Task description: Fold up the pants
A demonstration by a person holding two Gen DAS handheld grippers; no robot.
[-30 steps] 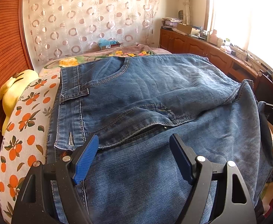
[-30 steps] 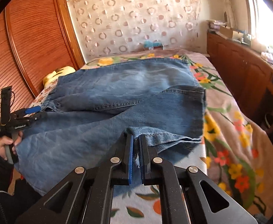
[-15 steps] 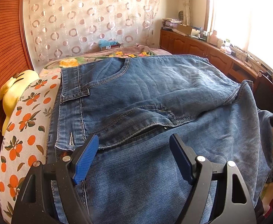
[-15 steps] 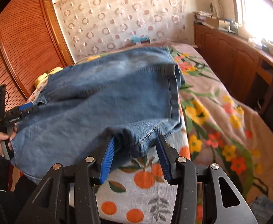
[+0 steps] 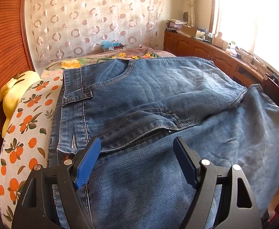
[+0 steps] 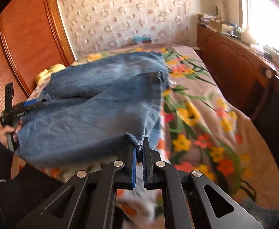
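The left tool (image 5: 135, 160) hangs wide open, while the right tool (image 6: 139, 153) is clamped tight on denim.

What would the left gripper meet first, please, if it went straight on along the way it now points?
Most likely the jeans: the left gripper, jaws wide open, points down at the denim near the fly seam, with nothing between. How close it already is cannot be judged.
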